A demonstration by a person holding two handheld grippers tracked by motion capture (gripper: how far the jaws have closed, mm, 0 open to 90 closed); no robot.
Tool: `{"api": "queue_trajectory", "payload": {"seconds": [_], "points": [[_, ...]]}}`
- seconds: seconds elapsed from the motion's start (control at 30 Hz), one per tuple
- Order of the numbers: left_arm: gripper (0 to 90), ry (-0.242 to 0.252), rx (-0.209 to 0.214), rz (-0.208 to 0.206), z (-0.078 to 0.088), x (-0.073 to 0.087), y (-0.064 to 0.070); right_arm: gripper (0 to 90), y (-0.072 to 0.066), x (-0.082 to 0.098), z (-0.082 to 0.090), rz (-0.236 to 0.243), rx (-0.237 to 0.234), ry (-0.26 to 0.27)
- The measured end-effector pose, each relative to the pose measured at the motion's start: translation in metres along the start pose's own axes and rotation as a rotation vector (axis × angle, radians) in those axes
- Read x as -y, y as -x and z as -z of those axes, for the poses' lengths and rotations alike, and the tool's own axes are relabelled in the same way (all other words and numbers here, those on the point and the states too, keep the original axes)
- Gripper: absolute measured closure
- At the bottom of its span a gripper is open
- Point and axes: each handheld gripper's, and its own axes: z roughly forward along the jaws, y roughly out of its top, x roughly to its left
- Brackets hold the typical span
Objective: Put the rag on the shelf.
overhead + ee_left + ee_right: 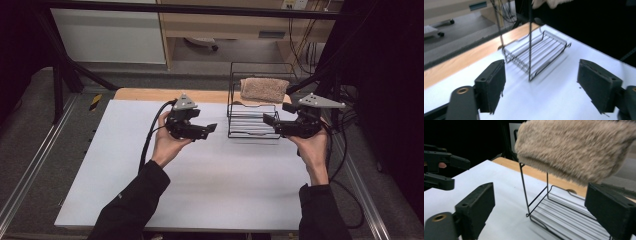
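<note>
A white table [150, 190] carries a black wire rack [252, 122] near its far right corner, a tan towel [264, 88] draped over the top rail. Left gripper [210, 128] and right gripper [267, 119] flank the rack, jaws wide apart, empty; seemingly nothing is started.

Matt plastic, thin wire, shaggy cloth

The rack [252, 120] is thin black metal wire, smooth, with a faint sheen; over its top rail hangs a beige towel [264, 88] of rough, fuzzy pile. The table [200, 175] has a smooth matt white top, with a bare wood edge at its 12 o'clock side. The left gripper [209, 128] and right gripper [269, 119] look like matt black plastic, each topped by a dull grey plate.
</note>
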Motion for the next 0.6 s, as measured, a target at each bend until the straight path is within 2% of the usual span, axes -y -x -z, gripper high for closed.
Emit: {"api": "queue_trajectory", "payload": {"seconds": [0.13, 0.33, 0.43, 0.6], "points": [[13.9, -0.01, -0.035, 0.015, 0.016, 0.023, -0.009, 4.7, -0.004, 0.01, -0.002, -0.007, -0.014, -0.012], [8.8, -0.024, -0.063, 0.057, 0.036, 0.058, -0.023, 1.2, -0.009, 0.024, -0.002, -0.017, -0.04, -0.019], [8.0, -0.023, -0.06, 0.079, 0.044, 0.075, -0.028, 0.5, -0.013, 0.033, -0.003, -0.019, -0.059, -0.024], [7.9, -0.042, -0.077, 0.085, 0.057, 0.1, -0.032, 0.5, -0.016, 0.051, -0.005, -0.016, -0.082, -0.044]]}}
